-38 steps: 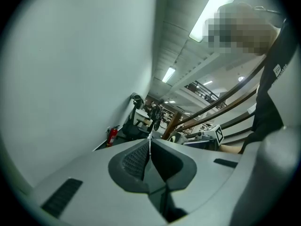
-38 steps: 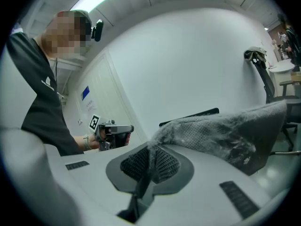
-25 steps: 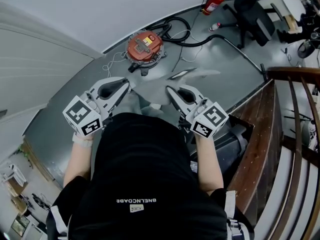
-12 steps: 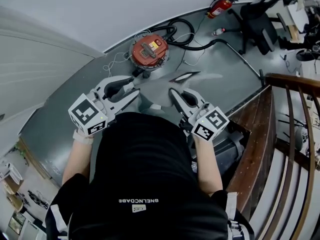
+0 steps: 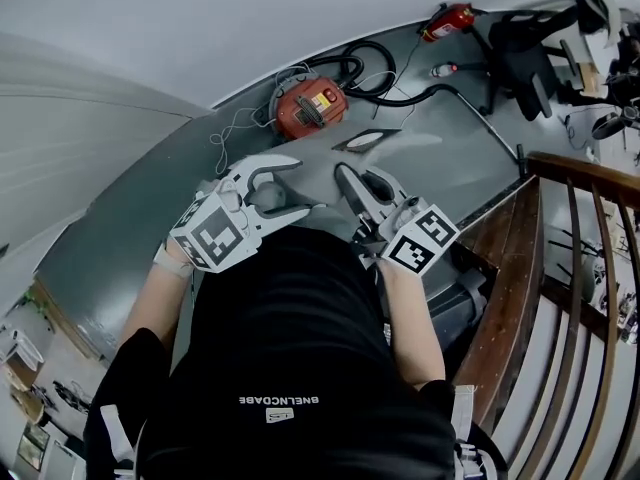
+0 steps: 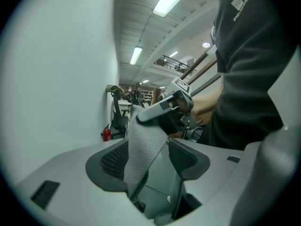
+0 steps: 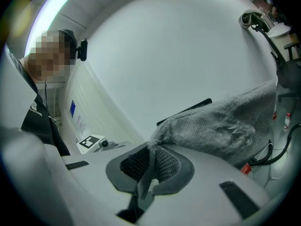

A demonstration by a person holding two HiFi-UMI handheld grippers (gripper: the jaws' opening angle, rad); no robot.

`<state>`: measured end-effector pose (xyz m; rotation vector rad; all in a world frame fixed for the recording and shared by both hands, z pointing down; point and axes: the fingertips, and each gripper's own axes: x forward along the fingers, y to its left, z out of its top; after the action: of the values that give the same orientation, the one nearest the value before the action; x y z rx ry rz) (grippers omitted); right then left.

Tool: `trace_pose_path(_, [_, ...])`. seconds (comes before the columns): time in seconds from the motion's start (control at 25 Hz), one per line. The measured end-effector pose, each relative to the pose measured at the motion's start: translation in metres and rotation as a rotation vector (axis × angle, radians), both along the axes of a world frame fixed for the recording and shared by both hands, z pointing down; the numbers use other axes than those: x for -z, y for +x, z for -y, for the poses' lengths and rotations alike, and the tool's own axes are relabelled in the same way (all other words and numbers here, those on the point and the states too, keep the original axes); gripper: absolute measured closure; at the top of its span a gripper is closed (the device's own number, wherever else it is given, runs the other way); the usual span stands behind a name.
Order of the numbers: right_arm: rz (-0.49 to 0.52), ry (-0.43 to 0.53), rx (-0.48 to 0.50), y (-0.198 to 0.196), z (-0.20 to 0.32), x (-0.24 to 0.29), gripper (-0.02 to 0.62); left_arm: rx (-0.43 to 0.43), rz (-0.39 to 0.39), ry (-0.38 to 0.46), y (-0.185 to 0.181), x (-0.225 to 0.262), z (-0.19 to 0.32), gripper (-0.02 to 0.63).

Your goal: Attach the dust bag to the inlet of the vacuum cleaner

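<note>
The grey mesh dust bag (image 5: 398, 149) hangs in front of me, its dark collar slot (image 5: 364, 140) turned toward the round orange vacuum cleaner (image 5: 311, 107) on the floor. My right gripper (image 5: 343, 175) is shut on a fold of the bag (image 7: 225, 126) between its pads (image 7: 165, 165). My left gripper (image 5: 303, 184) is opening its jaws wide. In the left gripper view a strip of the bag fabric (image 6: 146, 149) still runs between them and lies loosely on the left pad (image 6: 113, 161), not pinched. The right gripper (image 6: 165, 111) holds that strip's upper end.
A black hose (image 5: 372, 60) coils behind the vacuum cleaner by the white wall. A red fire extinguisher (image 5: 450, 17) and a black chair (image 5: 530, 43) stand at the far right. A wooden stair railing (image 5: 560, 248) runs along my right side.
The left jaws went from shut on the bag fabric to wide open and let it go. The left gripper rolled and shifted right toward the right gripper, which stayed shut on the bag.
</note>
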<state>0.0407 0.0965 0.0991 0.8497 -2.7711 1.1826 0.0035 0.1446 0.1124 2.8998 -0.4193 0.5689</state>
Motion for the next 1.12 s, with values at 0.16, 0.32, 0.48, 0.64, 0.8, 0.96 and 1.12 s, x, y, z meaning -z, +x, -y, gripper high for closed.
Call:
trace_pose_path(0.16, [0.067, -0.028, 0.056, -0.012, 0.001, 0.012, 0.563, 0.010, 0.095, 0.060, 0.004, -0.009, -0.002, 0.342])
trace_pose_path(0.32, [0.173, -0.126, 0.093, -0.017, 0.002, 0.011, 0.563, 0.061, 0.126, 0.071, 0.001, -0.012, 0.002, 0.342])
trace_pose_path(0.48, [0.247, -0.239, 0.155, -0.020, 0.000, 0.002, 0.563, 0.085, 0.200, 0.097, 0.004, -0.022, 0.000, 0.342])
trace_pose_path(0.64, [0.256, -0.289, 0.203, -0.015, -0.002, -0.003, 0.563, 0.123, 0.227, 0.104, 0.012, -0.026, -0.003, 0.342])
trace_pose_path(0.8, [0.272, -0.316, 0.242, -0.013, -0.001, -0.007, 0.563, 0.154, 0.232, 0.106, 0.016, -0.028, -0.004, 0.367])
trace_pose_path(0.96, [0.291, -0.344, 0.294, -0.012, -0.002, -0.011, 0.561, 0.175, 0.277, 0.134, 0.017, -0.031, -0.005, 0.447])
trace_pose_path(1.12, [0.304, -0.366, 0.352, -0.013, -0.004, -0.009, 0.561, 0.211, 0.330, 0.169, 0.011, -0.030, -0.002, 0.521])
